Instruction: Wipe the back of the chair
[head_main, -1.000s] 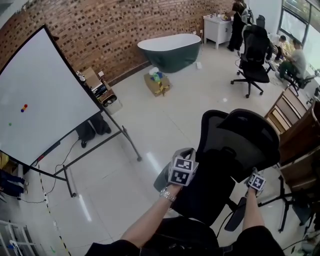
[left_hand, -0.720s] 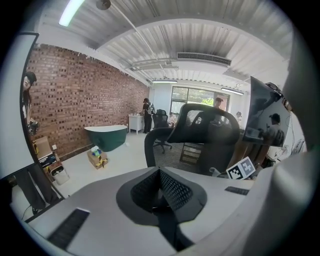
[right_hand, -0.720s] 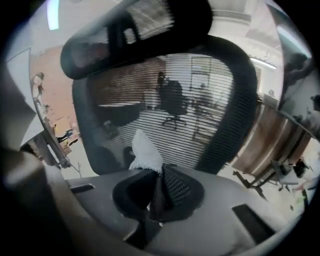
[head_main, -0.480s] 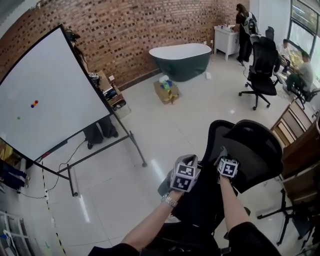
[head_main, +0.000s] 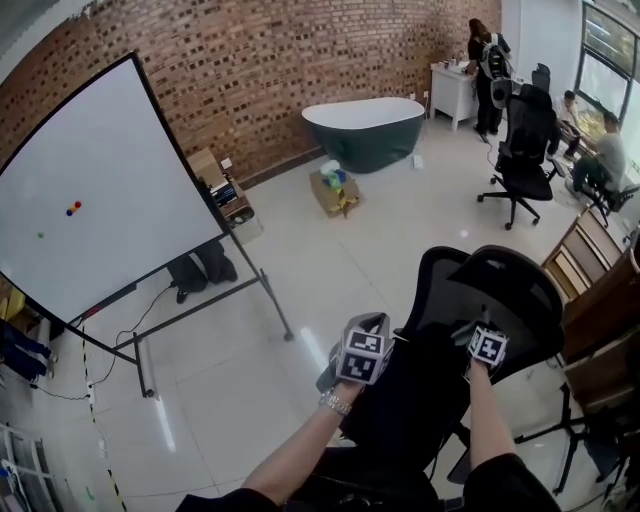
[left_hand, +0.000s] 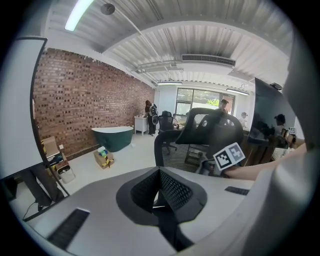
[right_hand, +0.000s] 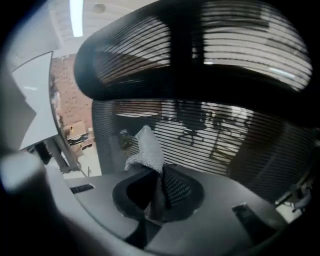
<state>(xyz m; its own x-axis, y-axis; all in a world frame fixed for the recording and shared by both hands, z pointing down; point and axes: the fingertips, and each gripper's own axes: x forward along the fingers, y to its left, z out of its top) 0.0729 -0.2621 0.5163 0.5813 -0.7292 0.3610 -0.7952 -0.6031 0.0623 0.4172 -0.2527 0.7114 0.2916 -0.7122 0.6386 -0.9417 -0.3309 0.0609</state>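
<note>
Right claw (right_hand: 157, 200): pressed together on the lower end of a grey cloth (right_hand: 146, 150), whose loose end stands up just ahead of the claw's tips.
Chair back (right_hand: 210, 145): black mesh directly in front of the right claw, filling most of that claw's view. The headrest (right_hand: 200, 55) arches above the claw.
Cloth and mesh: the cloth's free end is right at the mesh. Whether it actually touches cannot be told.
Why held so: pinching only one end seems to leave a flap of fabric to lie flat on the mesh. With the claw facing the chair back squarely, that flap could be dragged across it.
Left claw (left_hand: 160, 192): pressed together on nothing, sitting to the left of the right claw. The chair lies ahead of it and to its right, apart from it.
Why it waits there: probably idle, kept off the mesh so the wiping path is free.
Writing: none readable, and no brand shows on the chair or cloth. The marker cube (left_hand: 230, 156) of the right claw carries only black-and-white squares. The whiteboard (head_main: 90, 200), well to the left of the left claw, shows a few coloured dots and no words.
</note>
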